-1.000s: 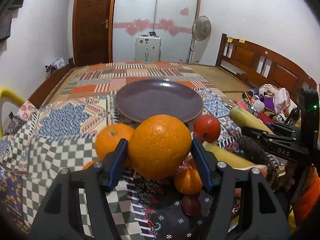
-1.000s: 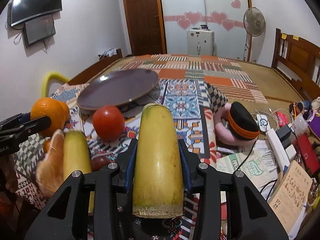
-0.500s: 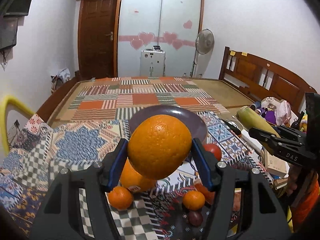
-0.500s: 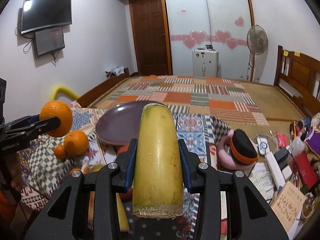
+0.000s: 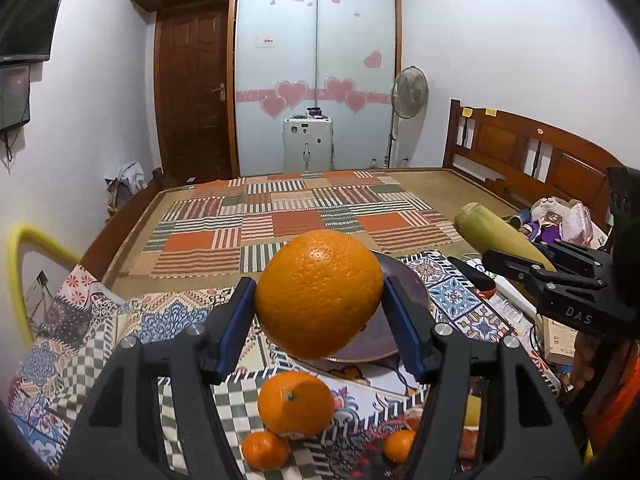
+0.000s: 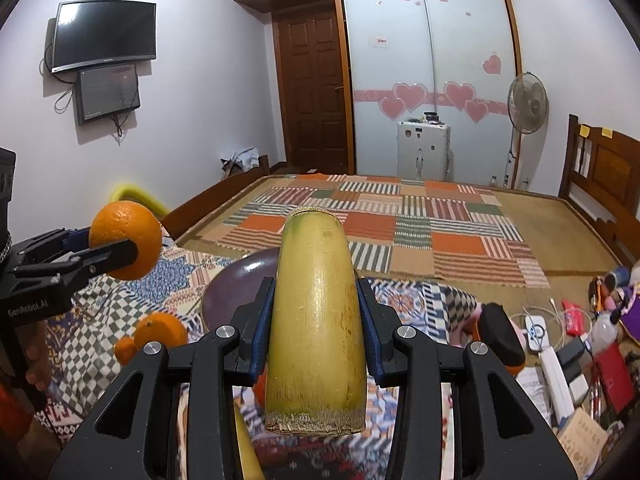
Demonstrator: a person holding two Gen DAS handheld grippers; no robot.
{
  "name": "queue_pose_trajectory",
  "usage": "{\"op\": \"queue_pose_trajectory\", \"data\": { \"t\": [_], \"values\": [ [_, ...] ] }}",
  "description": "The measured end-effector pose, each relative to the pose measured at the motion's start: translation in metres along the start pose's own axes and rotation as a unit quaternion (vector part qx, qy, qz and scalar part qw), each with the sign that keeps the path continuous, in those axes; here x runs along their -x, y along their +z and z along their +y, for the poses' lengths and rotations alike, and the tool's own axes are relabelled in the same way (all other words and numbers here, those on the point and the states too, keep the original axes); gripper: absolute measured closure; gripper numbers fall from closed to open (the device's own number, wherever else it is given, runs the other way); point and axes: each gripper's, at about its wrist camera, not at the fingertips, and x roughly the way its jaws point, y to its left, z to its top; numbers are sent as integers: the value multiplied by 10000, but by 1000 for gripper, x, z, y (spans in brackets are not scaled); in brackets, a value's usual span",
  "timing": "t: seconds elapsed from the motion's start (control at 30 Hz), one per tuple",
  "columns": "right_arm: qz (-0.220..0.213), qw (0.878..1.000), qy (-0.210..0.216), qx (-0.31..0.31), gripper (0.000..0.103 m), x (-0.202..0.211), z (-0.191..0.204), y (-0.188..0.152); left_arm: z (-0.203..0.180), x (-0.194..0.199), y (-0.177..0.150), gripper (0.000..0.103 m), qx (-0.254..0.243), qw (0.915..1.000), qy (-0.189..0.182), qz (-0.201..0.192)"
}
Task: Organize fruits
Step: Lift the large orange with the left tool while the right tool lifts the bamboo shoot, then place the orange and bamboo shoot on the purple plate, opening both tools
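A bedroom with a wooden door, heart-stickered sliding wardrobe doors and a standing fan is framing a bed spread with patchwork cloths, and this bed is serving as the work area.

In the left wrist view, the left gripper (image 5: 320, 312) is clamping a large orange (image 5: 319, 299) between its blue pads, in the air. Just beyond and below the fruit, the dark purple plate (image 5: 416, 292) is lying on the cloth. Beneath the gripper, a smaller orange (image 5: 295, 403) and two tiny ones are resting on the cloth. Off to its right, the right gripper is carrying a yellow-green stalk.

In the right wrist view, the right gripper (image 6: 316, 332) is gripping that stalk (image 6: 316, 320) lengthwise, cut end toward the camera. The plate's rim (image 6: 240, 276) is showing just ahead and left of it.

Judging from this, both loads are heading for the plate. Doing it well likely means lowering each onto bare plate, apart from one another, setting the orange down before releasing so it is not rolling off.
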Motion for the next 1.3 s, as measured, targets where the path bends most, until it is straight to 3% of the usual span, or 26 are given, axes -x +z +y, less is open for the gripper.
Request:
{"op": "queue_pose_trajectory", "data": {
  "t": [0.17,0.3,0.6,1.3],
  "values": [
    [13,9999,13,116,67,-14,4,8,1,-18,5,39,-39,9999,-8,131],
    [-35,9999,35,101,67,-22,5,13,11,-36,7,39,204,9987,-260,394],
    [70,9999,-39,148,67,-44,4,17,22,-73,10,39,328,9973,-57,660],
    [1311,9910,-26,287,67,-114,-5,7,11,-133,25,39,-73,9867,-11,1624]
  ]
}}
